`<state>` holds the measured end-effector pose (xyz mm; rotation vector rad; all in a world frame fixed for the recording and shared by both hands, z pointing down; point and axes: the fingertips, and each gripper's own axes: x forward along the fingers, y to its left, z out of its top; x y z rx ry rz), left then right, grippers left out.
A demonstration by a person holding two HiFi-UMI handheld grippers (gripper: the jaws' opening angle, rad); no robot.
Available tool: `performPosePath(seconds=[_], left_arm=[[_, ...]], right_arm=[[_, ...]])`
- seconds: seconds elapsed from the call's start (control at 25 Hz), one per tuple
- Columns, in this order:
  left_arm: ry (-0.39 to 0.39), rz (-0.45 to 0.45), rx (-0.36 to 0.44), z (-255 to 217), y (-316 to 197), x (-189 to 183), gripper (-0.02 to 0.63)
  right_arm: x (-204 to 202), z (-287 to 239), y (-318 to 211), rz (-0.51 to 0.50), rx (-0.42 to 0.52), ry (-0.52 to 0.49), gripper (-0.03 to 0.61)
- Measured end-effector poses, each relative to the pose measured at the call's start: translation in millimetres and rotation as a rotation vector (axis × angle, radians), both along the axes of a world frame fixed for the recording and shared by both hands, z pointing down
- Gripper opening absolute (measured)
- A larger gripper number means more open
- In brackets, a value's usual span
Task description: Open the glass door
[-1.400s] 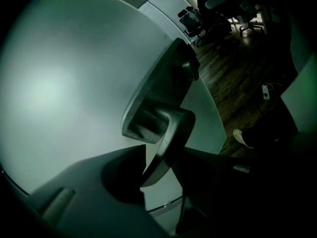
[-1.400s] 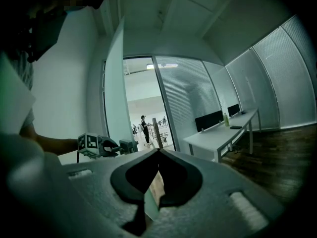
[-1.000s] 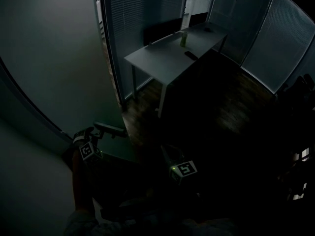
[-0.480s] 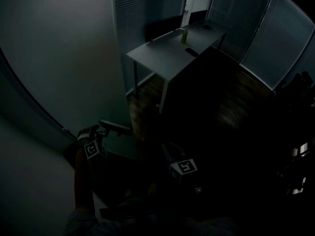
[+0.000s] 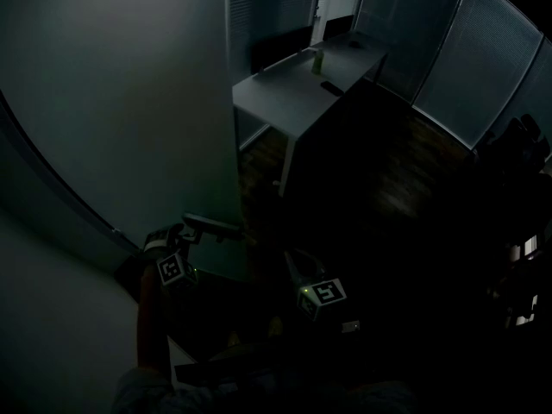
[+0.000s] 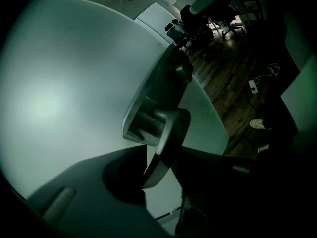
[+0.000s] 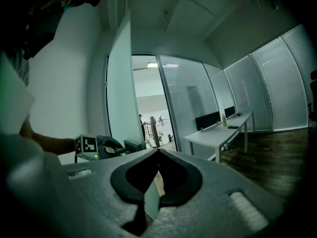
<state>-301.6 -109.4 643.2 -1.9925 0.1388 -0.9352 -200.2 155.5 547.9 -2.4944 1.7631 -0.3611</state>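
The frosted glass door [image 5: 103, 102] fills the left of the head view, and its free edge runs down towards the lever handle [image 5: 211, 227]. My left gripper [image 5: 194, 231] is shut on that handle. In the left gripper view the metal lever [image 6: 166, 138] passes between the two jaws, with the door pane [image 6: 59, 93] behind it. My right gripper [image 5: 293, 266] hangs in the dark to the right of the handle, holding nothing. In the right gripper view its jaws [image 7: 158, 151] meet at the tip, and the door [image 7: 119, 93] stands ajar beside a bright opening.
A white desk [image 5: 293, 93] stands beyond the door's edge, with a green bottle [image 5: 317, 59] and a small dark object [image 5: 331, 87] on it. Walls with blinds [image 5: 483, 67] close the room at the back and right. The wooden floor [image 5: 388, 188] is very dark.
The door's edge has swung to the right in the head view and now covers more of the blinds. My left gripper went with it on the handle. My right gripper also drifted a little right.
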Motion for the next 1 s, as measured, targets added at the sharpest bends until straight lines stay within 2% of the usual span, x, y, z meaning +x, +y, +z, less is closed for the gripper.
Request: performPosePath(seconds=[0.24, 0.56, 1.0], left_arm=[[0.010, 0.038, -0.006, -14, 11, -9, 0.147], [0.008, 0.086, -0.004, -9, 14, -23, 0.146], [0.029, 0.169, 0.014, -12, 19, -42, 0.141]], right_arm=[[-17, -4, -3, 0.021, -0.003, -0.002, -0.002], [-31, 2, -3, 0.067, -0.013, -0.001, -0.002], [-55, 4, 0, 0.165, -0.034, -0.001, -0.002]])
